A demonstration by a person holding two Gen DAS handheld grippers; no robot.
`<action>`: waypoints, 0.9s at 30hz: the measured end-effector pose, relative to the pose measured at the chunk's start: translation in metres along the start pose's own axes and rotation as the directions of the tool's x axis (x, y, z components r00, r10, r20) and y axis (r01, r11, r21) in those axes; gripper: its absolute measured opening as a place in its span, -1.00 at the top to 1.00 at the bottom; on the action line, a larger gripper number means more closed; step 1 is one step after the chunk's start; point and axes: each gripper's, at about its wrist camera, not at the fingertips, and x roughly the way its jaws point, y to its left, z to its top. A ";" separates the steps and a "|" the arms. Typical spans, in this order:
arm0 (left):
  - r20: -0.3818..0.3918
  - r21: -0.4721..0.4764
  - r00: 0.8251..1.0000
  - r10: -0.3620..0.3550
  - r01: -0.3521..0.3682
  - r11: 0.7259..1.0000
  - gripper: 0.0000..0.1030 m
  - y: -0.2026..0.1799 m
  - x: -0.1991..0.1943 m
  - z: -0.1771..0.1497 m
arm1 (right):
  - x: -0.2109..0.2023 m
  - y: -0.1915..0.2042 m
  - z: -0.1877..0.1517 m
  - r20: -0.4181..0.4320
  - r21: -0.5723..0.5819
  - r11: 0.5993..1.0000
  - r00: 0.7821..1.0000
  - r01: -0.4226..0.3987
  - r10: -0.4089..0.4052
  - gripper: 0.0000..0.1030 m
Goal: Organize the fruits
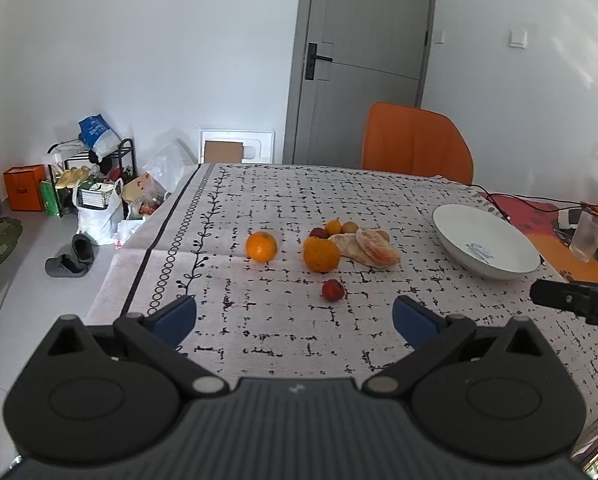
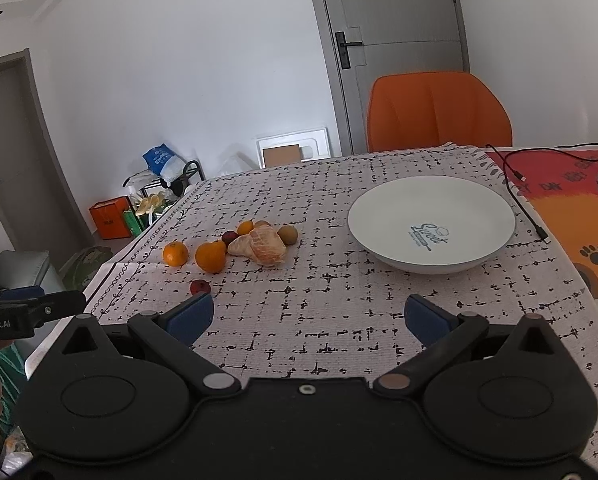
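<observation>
Fruits (image 2: 235,246) left of plate (image 2: 431,222) on table (image 2: 339,320)

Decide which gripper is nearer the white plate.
Right. The right gripper faces the white plate just ahead; the left gripper sits further left, facing the fruit.

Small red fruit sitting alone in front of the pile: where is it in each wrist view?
Left wrist: the small red fruit is just right of centre, nearer the camera than the big orange, on the tablecloth.
Right wrist: the small red fruit is left of centre, just above the left blue finger pad.
Shared landmark: the white bowl, off to the right of the fruit in both views.
</observation>
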 end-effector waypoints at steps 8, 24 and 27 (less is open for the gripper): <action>0.007 -0.006 1.000 0.004 -0.004 1.000 -1.00 0.006 -0.001 0.000 | 0.000 0.001 -0.001 -0.003 -0.007 1.000 1.000 0.005 -0.005 -1.00; 0.009 0.002 1.000 -0.001 0.001 1.000 -1.00 0.009 -0.002 0.000 | 0.000 0.002 0.000 0.000 -0.017 1.000 1.000 0.007 -0.007 -1.00; 0.010 0.003 1.000 -0.007 0.007 1.000 -1.00 0.007 -0.002 0.000 | 0.002 0.001 0.000 -0.003 -0.019 1.000 1.000 0.013 -0.013 -1.00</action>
